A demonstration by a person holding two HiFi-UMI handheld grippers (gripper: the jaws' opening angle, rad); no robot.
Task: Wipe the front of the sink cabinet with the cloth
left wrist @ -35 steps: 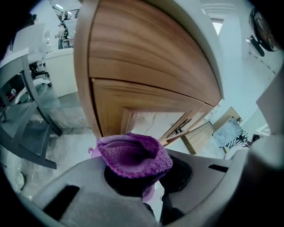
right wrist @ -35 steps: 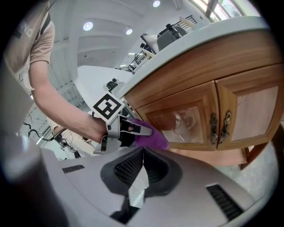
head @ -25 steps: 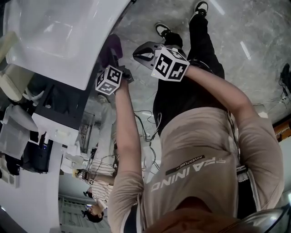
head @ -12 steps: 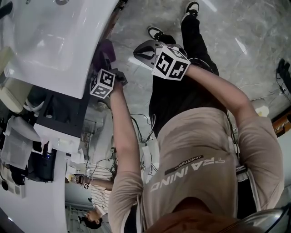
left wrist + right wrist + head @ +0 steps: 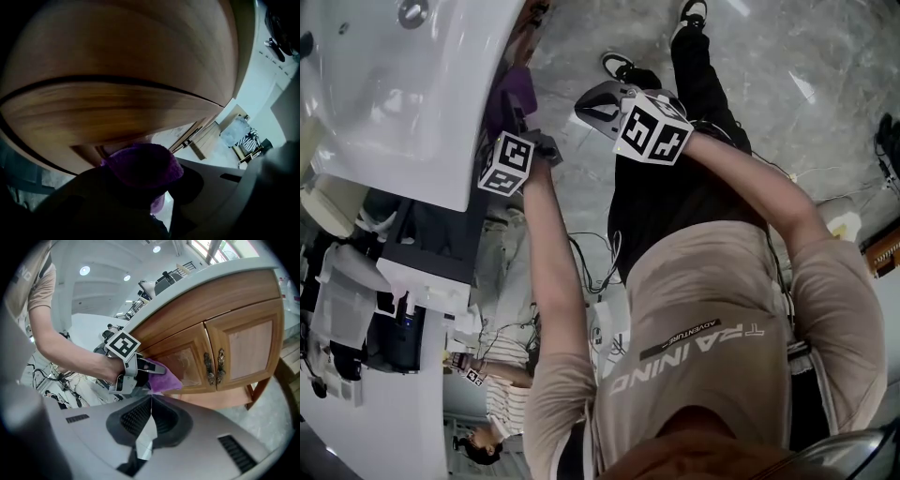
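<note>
Marble floor (image 5: 787, 66) lies below the white sink (image 5: 394, 103). My left claw (image 5: 149, 375) is clamped on the purple cloth (image 5: 164, 377), which is pressed to the front of the wooden cabinet (image 5: 234, 319), on its left door. Over the last second the claw has shifted a little along the panel, close under the sink rim, so wiping seems under way. Open room lies right, toward the handles (image 5: 213, 367); the overhang bounds the stroke above. My right claw (image 5: 150, 416) hangs back, jaws together, empty.
</note>
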